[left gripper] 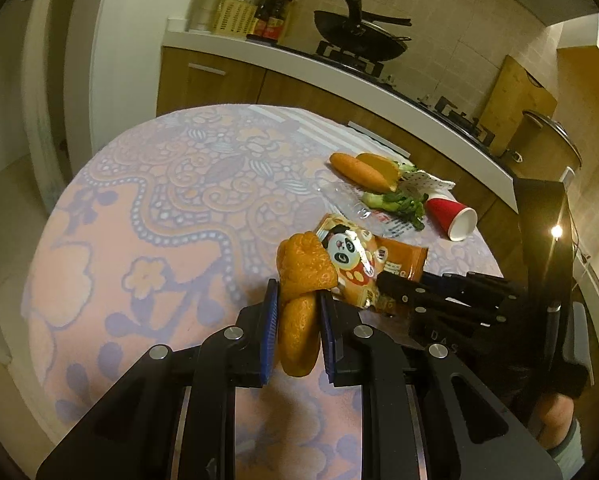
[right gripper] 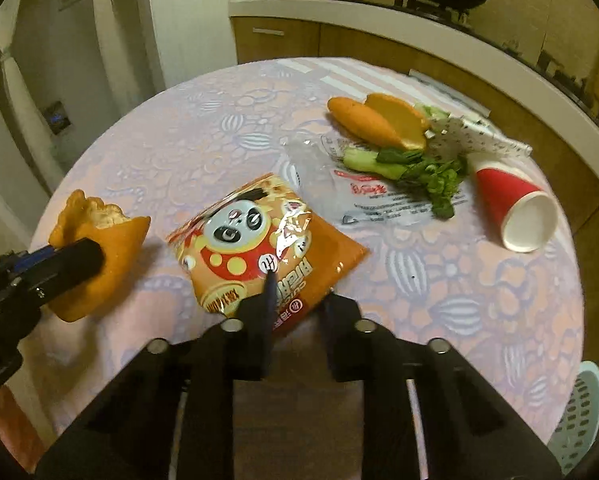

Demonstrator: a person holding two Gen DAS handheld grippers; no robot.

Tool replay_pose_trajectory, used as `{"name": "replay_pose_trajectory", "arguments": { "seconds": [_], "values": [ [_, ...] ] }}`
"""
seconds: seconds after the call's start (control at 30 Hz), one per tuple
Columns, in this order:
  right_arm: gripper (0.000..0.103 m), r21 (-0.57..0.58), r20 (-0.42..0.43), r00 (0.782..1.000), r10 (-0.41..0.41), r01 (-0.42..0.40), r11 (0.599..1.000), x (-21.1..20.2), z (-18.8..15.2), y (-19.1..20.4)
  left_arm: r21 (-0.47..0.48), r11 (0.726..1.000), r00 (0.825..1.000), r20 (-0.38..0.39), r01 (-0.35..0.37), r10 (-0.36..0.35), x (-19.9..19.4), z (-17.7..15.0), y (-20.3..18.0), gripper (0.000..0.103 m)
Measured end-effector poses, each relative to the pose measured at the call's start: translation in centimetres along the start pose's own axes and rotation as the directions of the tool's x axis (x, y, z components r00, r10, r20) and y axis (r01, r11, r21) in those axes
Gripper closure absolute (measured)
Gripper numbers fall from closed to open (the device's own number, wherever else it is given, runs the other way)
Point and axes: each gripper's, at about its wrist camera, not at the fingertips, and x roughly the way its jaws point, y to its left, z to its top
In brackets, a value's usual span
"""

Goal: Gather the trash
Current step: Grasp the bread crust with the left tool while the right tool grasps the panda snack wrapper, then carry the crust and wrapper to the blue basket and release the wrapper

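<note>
Now the red paper cup (right gripper: 515,208) is lying on its side at the far right of the round table under its pink-and-lilac patterned cloth (right gripper: 203,128), white inside showing and nothing in it that can be seen. A clear plastic wrapper with red print (right gripper: 363,196) is lying flat to its left, with leafy green stalks (right gripper: 415,168) resting across it and pale orange peel pieces (right gripper: 379,120) just beyond.

The left gripper (left gripper: 297,320) is reaching in low from the near side, its blue-padded jaws clamping a torn, bumpy orange peel (left gripper: 303,268) just beside the snack packet. The right gripper (right gripper: 295,300) is coming in over the near edge, one finger lying on top of the orange panda-print snack packet (right gripper: 259,240) and the other beside its corner; whether those jaws are pinching it, I cannot tell. The packet is lying crinkled and shiny at the table's near middle.
</note>
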Motion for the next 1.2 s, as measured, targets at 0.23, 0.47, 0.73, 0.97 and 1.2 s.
{"name": "replay_pose_trajectory", "arguments": {
  "seconds": [0.23, 0.47, 0.73, 0.97, 1.2],
  "values": [
    [0.100, 0.102, 0.084, 0.994, 0.064, -0.073, 0.992, -2.4, -0.4, -2.2, 0.003, 1.000, 1.000, 0.016, 0.003, -0.003, -0.6, 0.5, -0.2, 0.086],
    [0.101, 0.187, 0.160, 0.986, 0.041, -0.071, 0.980, -6.5, -1.6, -5.3, 0.060, 0.997, 0.998, 0.045, 0.043, -0.046, -1.4, 1.6, -3.5, 0.086],
    [0.101, 0.307, 0.241, 0.968, -0.071, -0.007, 0.952, -12.5, -4.5, -11.2, 0.164, 0.976, 0.987, 0.039, 0.146, -0.155, -1.0, 1.9, -10.1, 0.086],
    [0.101, 0.411, 0.255, 0.942, -0.219, 0.099, 0.906, -16.7, -8.6, -16.5, 0.256, 0.929, 0.962, -0.029, 0.268, -0.270, 0.4, 0.8, -18.0, 0.086],
    [0.101, 0.522, 0.211, 0.913, -0.349, 0.197, 0.830, -19.7, -13.9, -22.1, 0.327, 0.861, 0.921, -0.146, 0.389, -0.361, 2.6, -2.7, -26.7, 0.086]
  ]
}}
